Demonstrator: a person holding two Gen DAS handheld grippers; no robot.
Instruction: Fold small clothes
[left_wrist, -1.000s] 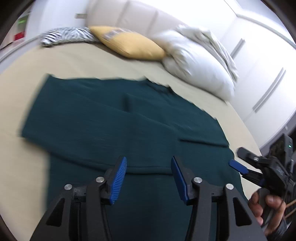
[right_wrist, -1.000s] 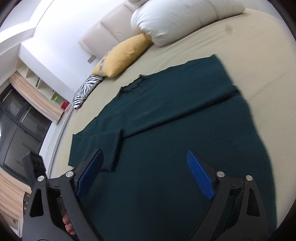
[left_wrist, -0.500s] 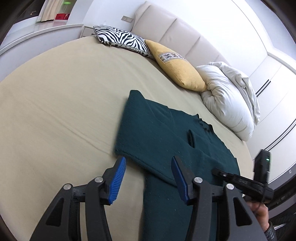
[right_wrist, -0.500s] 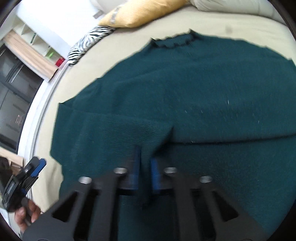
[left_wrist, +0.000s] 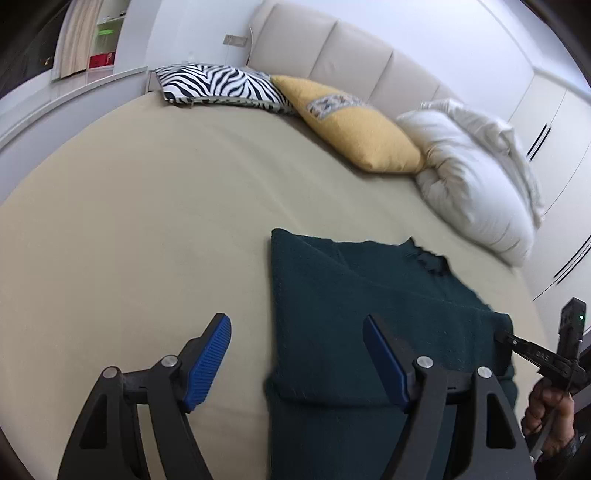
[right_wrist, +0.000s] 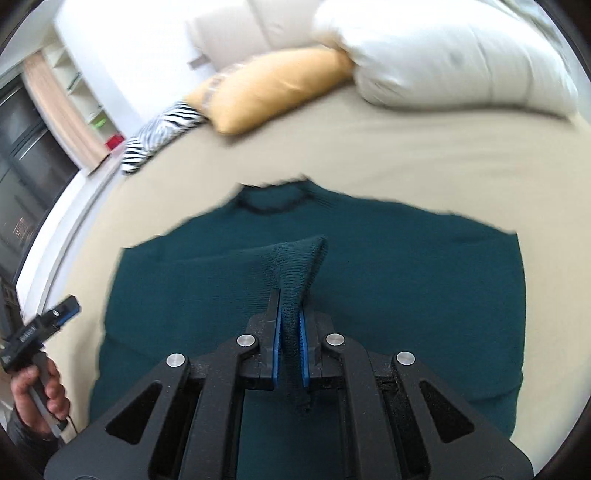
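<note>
A dark teal knit sweater (left_wrist: 369, 295) lies flat on the beige bed sheet (left_wrist: 129, 240), neckline toward the pillows. In the right wrist view the sweater (right_wrist: 424, 280) fills the middle. My right gripper (right_wrist: 289, 302) is shut on its ribbed sleeve cuff (right_wrist: 295, 258), which stands up off the body. My left gripper (left_wrist: 295, 325) hovers over the sweater's left folded edge. Its jaws are opening, the edge lies below the gap, and the pads press on nothing. Each gripper also shows in the other's view: the right gripper (left_wrist: 517, 343) and the left gripper (right_wrist: 62, 310), each in a hand.
Along the padded headboard (left_wrist: 351, 62) lie a zebra-striped pillow (left_wrist: 218, 86), a yellow cushion (left_wrist: 354, 129) and a white duvet bundle (left_wrist: 476, 184). White wardrobe doors (left_wrist: 554, 122) stand at the right. Bare sheet stretches left of the sweater.
My right gripper shut on the sleeve cuff and lifted it over the sweater's body. My left gripper swung to the sweater's left edge and its jaws widened.
</note>
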